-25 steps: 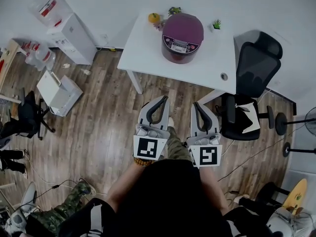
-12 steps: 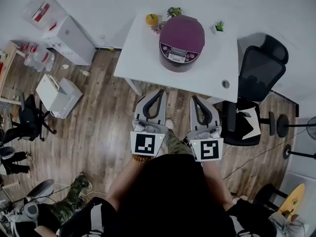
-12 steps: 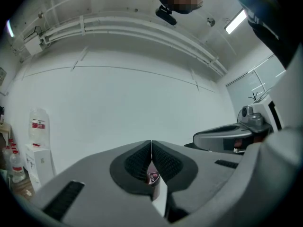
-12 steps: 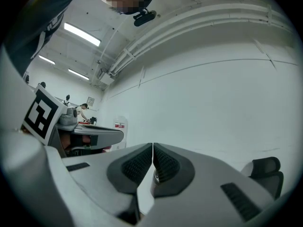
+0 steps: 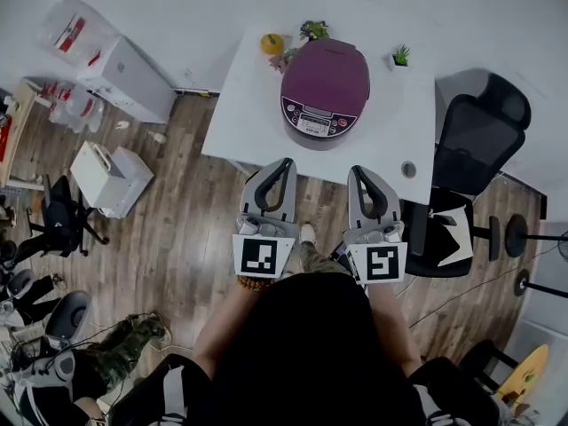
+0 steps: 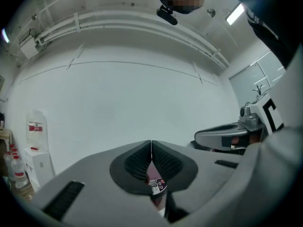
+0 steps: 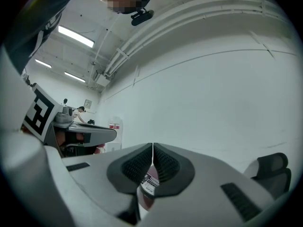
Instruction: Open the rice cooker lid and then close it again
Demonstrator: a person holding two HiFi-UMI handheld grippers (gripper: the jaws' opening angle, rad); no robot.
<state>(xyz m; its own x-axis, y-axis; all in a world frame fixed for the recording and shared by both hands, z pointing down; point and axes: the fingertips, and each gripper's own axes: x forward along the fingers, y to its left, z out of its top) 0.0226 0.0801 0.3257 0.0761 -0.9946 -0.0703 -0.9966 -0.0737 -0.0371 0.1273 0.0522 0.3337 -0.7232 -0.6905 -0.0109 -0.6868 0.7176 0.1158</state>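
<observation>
Near the table [image 5: 241, 105], left gripper [image 5: 286, 162] and right gripper [image 5: 356, 170] jaws are together; rice cooker [image 5: 327, 74] print illegible.

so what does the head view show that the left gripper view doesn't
Head view only: the chair, floor, plants and the whole shut lid. Left gripper view only: ceiling lights and wall pipes. Both: the cooker, just a sliver of its panel behind the shut left gripper there, plus the right gripper and water dispenser.
</observation>
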